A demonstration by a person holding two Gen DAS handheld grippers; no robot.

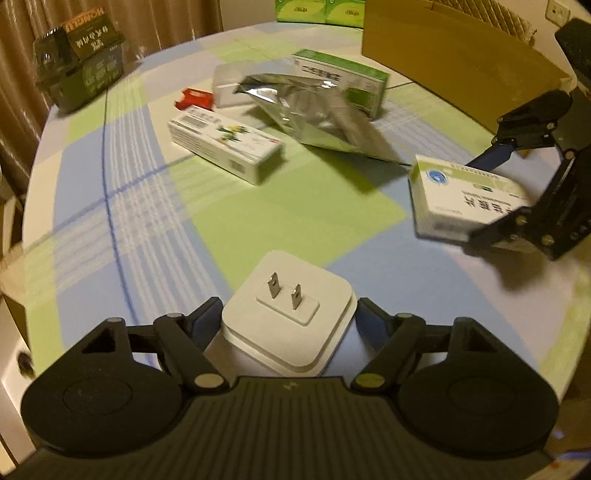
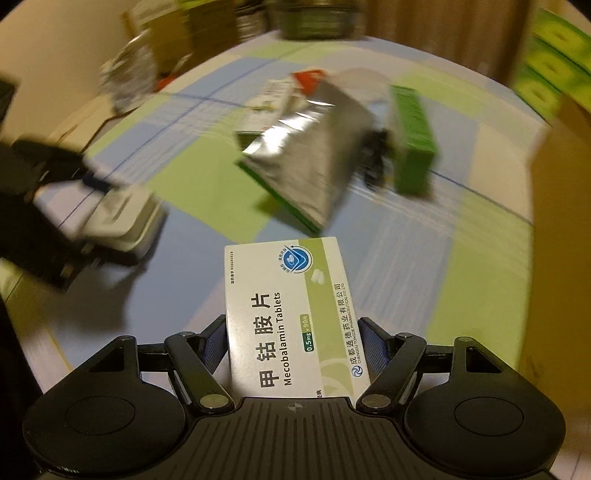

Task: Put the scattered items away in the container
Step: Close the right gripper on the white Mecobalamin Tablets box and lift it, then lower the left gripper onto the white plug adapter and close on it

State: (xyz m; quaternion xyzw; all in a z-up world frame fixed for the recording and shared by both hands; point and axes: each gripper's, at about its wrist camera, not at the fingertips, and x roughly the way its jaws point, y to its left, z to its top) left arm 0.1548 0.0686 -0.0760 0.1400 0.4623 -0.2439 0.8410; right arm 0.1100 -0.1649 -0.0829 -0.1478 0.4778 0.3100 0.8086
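Note:
My left gripper [image 1: 290, 314] is shut on a white plug adapter [image 1: 291, 306], prongs up, held above the table. My right gripper [image 2: 291, 332] is shut on a white-and-green Mecobalamin tablet box [image 2: 291, 314]; it also shows in the left wrist view [image 1: 461, 199] at the right, held by the right gripper [image 1: 524, 184]. The left gripper with the adapter [image 2: 118, 218] shows at the left of the right wrist view. A silver foil pouch [image 1: 317, 114], a white-green box [image 1: 225, 147], a green box [image 1: 343, 79], a clear box [image 1: 229, 83] and a small red box [image 1: 194, 99] lie mid-table. A brown cardboard container [image 1: 458, 62] stands at the far right.
The round table has a green, blue and white checked cloth [image 1: 129, 206]. A dark box stack [image 1: 81, 59] stands far left by the curtain. Green cartons [image 1: 317, 11] sit at the far edge. The cardboard wall [image 2: 557, 229] fills the right side of the right wrist view.

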